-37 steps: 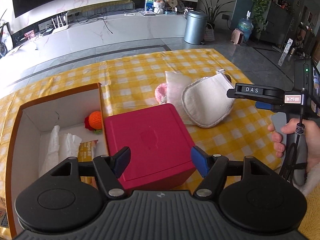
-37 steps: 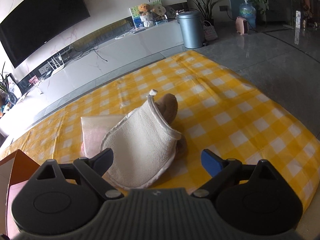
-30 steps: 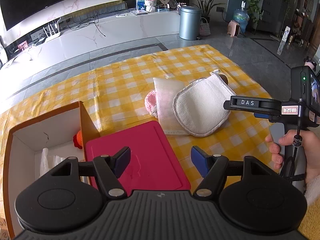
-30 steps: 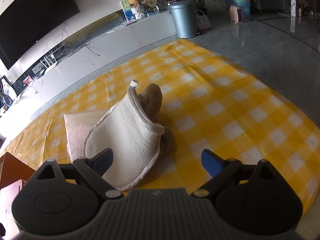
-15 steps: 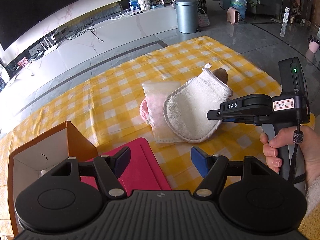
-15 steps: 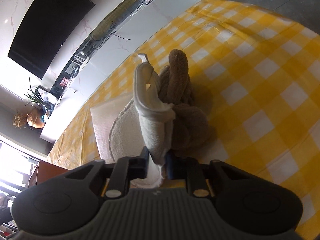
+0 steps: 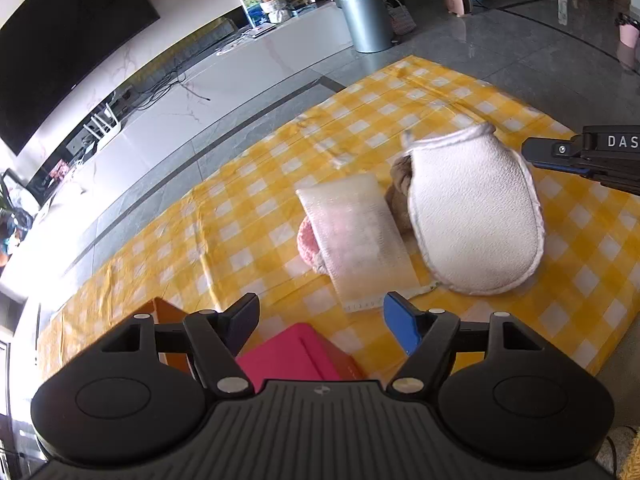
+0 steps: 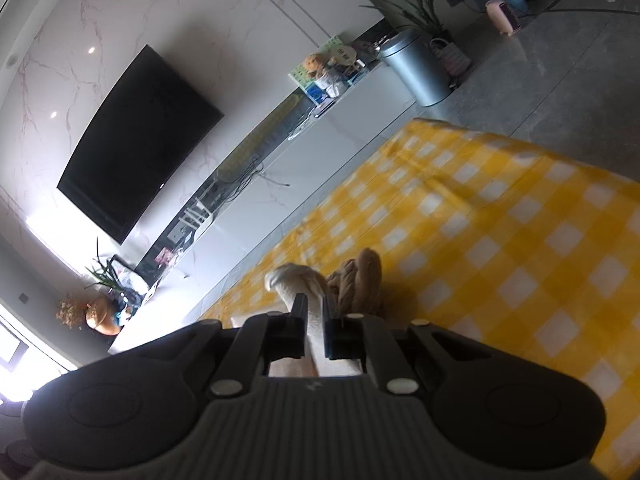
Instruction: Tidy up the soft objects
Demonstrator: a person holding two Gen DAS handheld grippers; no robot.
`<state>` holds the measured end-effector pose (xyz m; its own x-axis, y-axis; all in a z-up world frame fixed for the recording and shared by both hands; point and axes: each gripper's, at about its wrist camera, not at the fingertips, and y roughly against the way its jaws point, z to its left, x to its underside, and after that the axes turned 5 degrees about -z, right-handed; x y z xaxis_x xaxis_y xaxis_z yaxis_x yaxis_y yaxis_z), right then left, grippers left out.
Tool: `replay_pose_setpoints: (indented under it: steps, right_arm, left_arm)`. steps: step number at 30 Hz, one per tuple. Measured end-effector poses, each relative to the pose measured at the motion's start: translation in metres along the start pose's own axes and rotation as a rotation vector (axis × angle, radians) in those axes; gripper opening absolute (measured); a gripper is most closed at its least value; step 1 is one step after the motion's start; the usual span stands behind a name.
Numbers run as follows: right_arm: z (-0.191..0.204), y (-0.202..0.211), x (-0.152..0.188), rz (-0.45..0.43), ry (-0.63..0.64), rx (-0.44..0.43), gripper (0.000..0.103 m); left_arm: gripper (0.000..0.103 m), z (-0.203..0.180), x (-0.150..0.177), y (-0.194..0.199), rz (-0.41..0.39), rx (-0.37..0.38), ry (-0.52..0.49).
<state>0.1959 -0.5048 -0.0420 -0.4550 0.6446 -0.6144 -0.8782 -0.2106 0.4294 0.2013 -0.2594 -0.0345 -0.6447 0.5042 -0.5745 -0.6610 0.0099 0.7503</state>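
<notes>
We see a cream, rounded terry-cloth mitt (image 7: 476, 220) with a stitched white rim lying on the yellow-and-white checked cloth (image 7: 280, 184) that covers the bench. At its nine o'clock lies a flat, pale rectangular pad (image 7: 356, 236) with a fine ribbed surface, and a pink knitted piece (image 7: 306, 242) peeks out from under the pad's nine o'clock edge. A brown plush toy (image 7: 400, 196) of thick, rope-like pile sits between pad and mitt, touching both.

Our right tongs (image 8: 315, 336) have just been closing and now pinch the mitt's rim, the cream cloth bunched between the jaws, with the brown plush just at their two o'clock. Our left tongs (image 7: 320, 326) stand wide apart, holding nothing, over the smooth magenta box lid (image 7: 296, 356), at the pad's six o'clock. An orange-brown cardboard wall (image 7: 168, 314) shows at the lid's ten o'clock.
</notes>
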Motion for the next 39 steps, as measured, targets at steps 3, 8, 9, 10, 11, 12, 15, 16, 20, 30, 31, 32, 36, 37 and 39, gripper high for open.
replay_pose_setpoints:
  steps: [3,8,9,10,11,12,15,16,20,30,31,32,36,37,39]
  right_arm:
    - [-0.009,-0.004,0.0,0.028,-0.007,0.0,0.006]
    - [-0.019,-0.024,0.009,0.133,-0.014,0.158,0.026]
    - [-0.02,-0.027,0.009,0.143,-0.006,0.199,0.052]
    - [-0.019,-0.029,0.01,0.15,0.009,0.219,0.061]
    - [-0.018,-0.031,0.011,0.156,0.038,0.234,0.069]
    - [-0.017,-0.033,0.013,0.154,0.065,0.254,0.069]
    - [-0.017,-0.036,0.015,0.158,0.087,0.298,0.07]
    - [-0.017,-0.035,0.016,0.157,0.09,0.303,0.07]
    - [-0.017,-0.033,0.016,0.149,0.101,0.304,0.07]
    - [-0.009,-0.038,0.019,0.156,0.116,0.289,0.071]
    - [-0.008,-0.039,0.019,0.158,0.119,0.288,0.071]
    - [-0.008,-0.04,0.019,0.16,0.121,0.288,0.071]
    - [-0.006,-0.042,0.02,0.17,0.129,0.297,0.071]
    - [-0.007,-0.042,0.02,0.17,0.13,0.299,0.071]
    - [-0.009,-0.041,0.019,0.169,0.123,0.303,0.071]
  left_arm:
    - [0.085,-0.013,-0.013,-0.019,0.034,0.03,-0.003]
    - [0.085,-0.021,-0.028,-0.05,0.084,0.03,0.025]
    - [0.085,-0.021,-0.031,-0.056,0.095,0.017,0.031]
    - [0.085,-0.021,-0.033,-0.063,0.11,0.007,0.046]
    - [0.085,-0.018,-0.034,-0.069,0.128,0.009,0.07]
    - [0.086,-0.016,-0.035,-0.076,0.151,0.032,0.095]
    - [0.086,-0.013,-0.034,-0.098,0.231,0.1,0.129]
    - [0.086,-0.012,-0.033,-0.104,0.238,0.085,0.144]
    - [0.086,-0.014,-0.029,-0.122,0.257,0.059,0.173]
    - [0.086,-0.017,-0.024,-0.157,0.327,0.047,0.244]
    - [0.086,-0.017,-0.023,-0.159,0.334,0.048,0.249]
    - [0.086,-0.016,-0.023,-0.162,0.348,0.049,0.254]
    - [0.081,-0.014,-0.021,-0.172,0.418,0.098,0.263]
    - [0.077,-0.012,-0.021,-0.174,0.425,0.107,0.274]
    - [0.05,-0.006,-0.02,-0.175,0.427,0.126,0.336]
